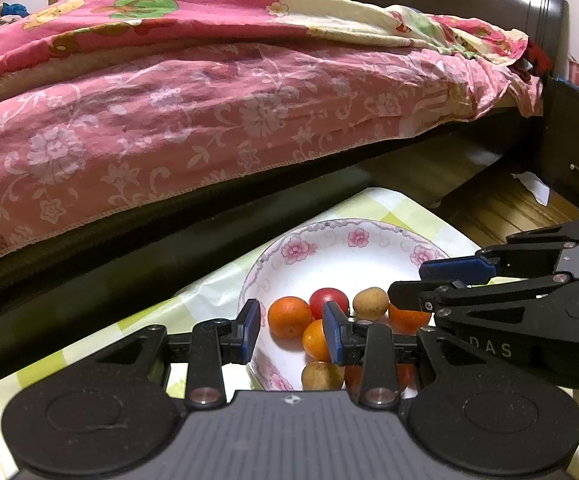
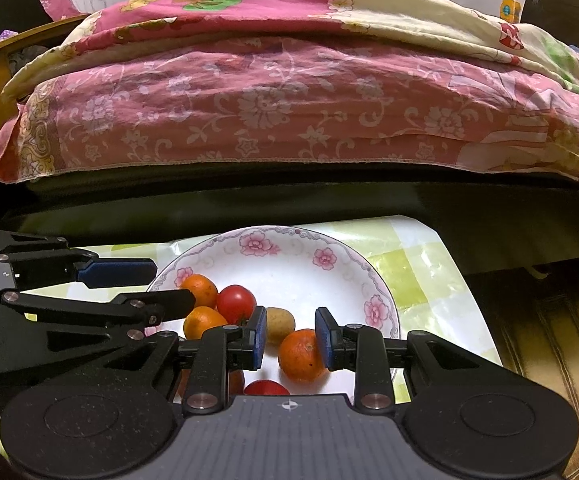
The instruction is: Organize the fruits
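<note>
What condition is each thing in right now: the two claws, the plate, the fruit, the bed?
Left claw: partly open above the plate, gripping nothing.
Right claw: partly open, gripping nothing.
Plate: upright on the table, holding fruit.
Oranges: loose on the plate.
Tomato: whole, among the oranges.
Bed: covered with rumpled pink bedding.

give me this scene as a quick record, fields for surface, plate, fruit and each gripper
surface: green checked cloth on a table, beside a bed
plate: white, pink floral rim
fruit: oranges, tomato, brown fruit, all on the plate
left gripper: fingers apart over the plate, holding nothing
right gripper: fingers apart above an orange, not gripping it
</note>
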A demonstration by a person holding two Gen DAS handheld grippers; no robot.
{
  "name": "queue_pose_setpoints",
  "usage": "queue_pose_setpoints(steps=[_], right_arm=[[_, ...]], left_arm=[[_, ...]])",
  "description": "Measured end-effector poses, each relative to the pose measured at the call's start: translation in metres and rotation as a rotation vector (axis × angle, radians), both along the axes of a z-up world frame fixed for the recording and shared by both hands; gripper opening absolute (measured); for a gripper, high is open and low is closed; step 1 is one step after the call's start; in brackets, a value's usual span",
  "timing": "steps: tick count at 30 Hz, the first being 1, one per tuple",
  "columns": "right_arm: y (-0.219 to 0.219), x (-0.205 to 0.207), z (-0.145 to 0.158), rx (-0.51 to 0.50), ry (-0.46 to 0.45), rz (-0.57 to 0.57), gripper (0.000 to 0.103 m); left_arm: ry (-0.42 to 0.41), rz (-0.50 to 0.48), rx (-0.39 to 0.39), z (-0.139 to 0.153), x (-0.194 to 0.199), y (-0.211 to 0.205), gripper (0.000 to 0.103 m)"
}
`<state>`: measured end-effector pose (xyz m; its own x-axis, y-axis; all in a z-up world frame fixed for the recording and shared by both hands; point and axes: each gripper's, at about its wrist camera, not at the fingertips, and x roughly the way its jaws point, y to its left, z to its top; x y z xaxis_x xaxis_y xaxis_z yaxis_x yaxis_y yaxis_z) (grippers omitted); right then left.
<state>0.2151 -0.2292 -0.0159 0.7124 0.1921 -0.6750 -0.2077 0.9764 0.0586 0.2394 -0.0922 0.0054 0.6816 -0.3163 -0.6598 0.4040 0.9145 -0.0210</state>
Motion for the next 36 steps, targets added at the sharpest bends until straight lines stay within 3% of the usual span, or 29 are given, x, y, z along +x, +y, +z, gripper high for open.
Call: queue_pose_setpoints(steps=[36], right_arm=[[-0.0020,-0.0084,0.0007,0.007,0.007,-0.008,0.027]], left_arm=[[0.017,0.005,-0.016,0.0045,-0.0019,-0.0030,0.042]])
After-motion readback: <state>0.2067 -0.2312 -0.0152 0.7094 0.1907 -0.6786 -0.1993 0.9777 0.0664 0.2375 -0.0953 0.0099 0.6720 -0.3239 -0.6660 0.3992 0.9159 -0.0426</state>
